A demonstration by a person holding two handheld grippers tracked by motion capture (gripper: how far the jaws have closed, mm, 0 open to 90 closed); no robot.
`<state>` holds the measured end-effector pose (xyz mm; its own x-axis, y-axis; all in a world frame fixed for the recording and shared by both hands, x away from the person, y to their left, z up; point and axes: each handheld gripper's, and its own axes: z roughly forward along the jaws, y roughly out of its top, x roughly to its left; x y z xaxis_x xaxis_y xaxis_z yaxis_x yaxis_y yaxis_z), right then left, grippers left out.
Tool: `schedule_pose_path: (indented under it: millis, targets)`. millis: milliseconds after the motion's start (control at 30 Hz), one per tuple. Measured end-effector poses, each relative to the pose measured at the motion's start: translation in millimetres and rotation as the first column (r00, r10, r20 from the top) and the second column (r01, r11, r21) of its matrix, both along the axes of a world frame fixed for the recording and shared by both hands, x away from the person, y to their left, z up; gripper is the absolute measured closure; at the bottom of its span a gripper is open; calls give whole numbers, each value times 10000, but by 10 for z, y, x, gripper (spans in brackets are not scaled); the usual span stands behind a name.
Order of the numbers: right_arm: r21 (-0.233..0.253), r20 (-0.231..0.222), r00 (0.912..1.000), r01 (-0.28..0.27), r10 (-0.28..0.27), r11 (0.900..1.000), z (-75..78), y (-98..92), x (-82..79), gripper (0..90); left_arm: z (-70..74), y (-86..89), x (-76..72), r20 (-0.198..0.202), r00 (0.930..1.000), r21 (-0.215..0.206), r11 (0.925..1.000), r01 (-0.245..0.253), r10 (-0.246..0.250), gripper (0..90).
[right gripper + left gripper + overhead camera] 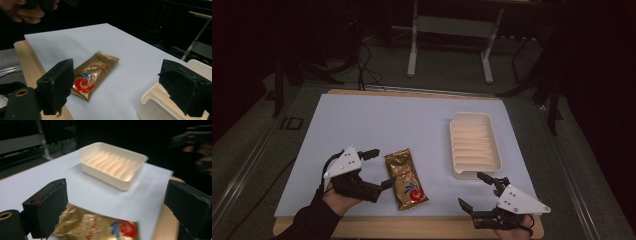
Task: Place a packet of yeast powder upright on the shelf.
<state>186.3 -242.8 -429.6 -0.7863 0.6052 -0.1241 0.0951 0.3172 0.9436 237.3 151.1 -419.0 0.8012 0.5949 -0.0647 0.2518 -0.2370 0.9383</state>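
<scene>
The left gripper (379, 169), jaws spread wide, is lining up on the gold packet (406, 178), needing only to close before lifting it toward the tray (460, 172).

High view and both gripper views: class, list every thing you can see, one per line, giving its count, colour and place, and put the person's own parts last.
Glossy gold foil packet: one, gold with a red and blue swirl, flat on the sheet near the front edge, beside the left gripper.
Ribbed cream plastic tray: one, cream, empty, right half of the sheet.
White sheet: one, white, covering the tabletop.
Wooden table: one, light wood, edges showing around the sheet.
Metal stand legs: two, pale grey, on the floor behind the table.
Left gripper: one, black with grey plate, jaws open around the packet's left edge.
Right gripper: one, black with grey plate, jaws open, front right corner.
</scene>
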Motion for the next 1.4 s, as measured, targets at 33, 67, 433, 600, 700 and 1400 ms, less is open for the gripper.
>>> schedule_pose_path:
  millis: [33,67,433,600,700,1400]
  targets:
    - [-44,73,10000,21,-21,10000,0,1,-3,129,-4,3,54,-166,9999,-38,10000,33,-33,58]
    - [-101,96,9999,38,-37,9999,-1,2,-5,134,-12,1,98,-216,9997,-68,9999,-112,111,58]
    - [-242,-50,9999,160,-161,9996,-19,-15,29,142,-314,-67,516,-587,9952,307,9966,-767,784,86]
    - [-298,-71,10000,12,-14,9996,-29,9,23,142,-528,-65,669,-976,9920,683,9949,-741,806,147]
    - [-359,-109,9999,-20,16,9994,-41,18,30,142,-646,-34,777,-1372,9860,603,9943,-876,952,182]
    - [-460,-504,9987,-46,23,9989,-107,3,96,146,-1189,42,1136,-3215,9384,1556,9846,-793,1263,382]
